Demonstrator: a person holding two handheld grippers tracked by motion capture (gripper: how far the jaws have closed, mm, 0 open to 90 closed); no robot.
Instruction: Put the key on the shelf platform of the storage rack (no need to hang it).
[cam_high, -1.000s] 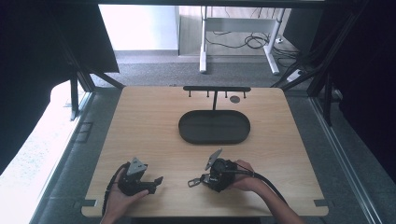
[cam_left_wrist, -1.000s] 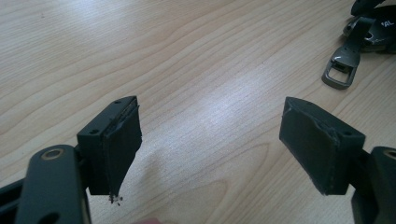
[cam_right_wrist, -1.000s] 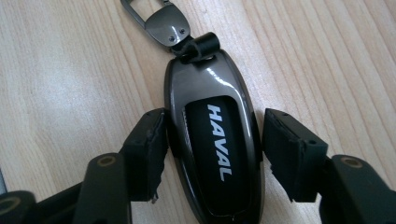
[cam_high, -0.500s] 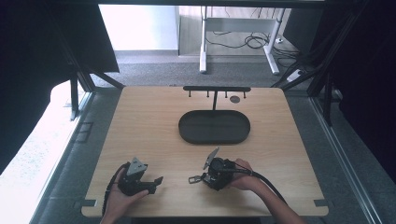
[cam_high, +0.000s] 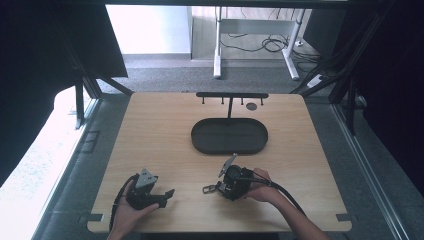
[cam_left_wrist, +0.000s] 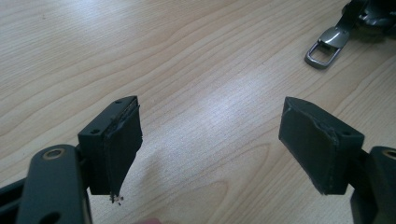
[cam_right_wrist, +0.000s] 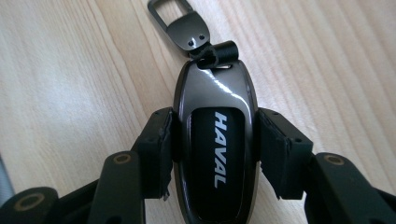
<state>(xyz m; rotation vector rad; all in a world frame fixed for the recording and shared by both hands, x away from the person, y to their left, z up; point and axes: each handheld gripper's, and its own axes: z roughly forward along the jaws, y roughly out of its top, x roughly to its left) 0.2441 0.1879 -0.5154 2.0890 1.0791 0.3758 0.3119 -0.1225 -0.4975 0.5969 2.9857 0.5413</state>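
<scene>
Wooden table (cam_high: 165, 130), black oval tray (cam_high: 229, 136) seemingly empty; right claw (cam_right_wrist: 215, 140) pinching key fob (cam_right_wrist: 215, 144), left claw (cam_left_wrist: 210, 140) spread.

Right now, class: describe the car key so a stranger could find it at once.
Start at the wooden table and go to its near edge, in front of the black oval tray. There the right gripper pinches a glossy dark key fob, lettered HAVAL, with a metal clip.

Glossy dark-grey key fob (cam_right_wrist: 215, 140), white lettering; tray (cam_high: 200, 145) seemingly black.
</scene>
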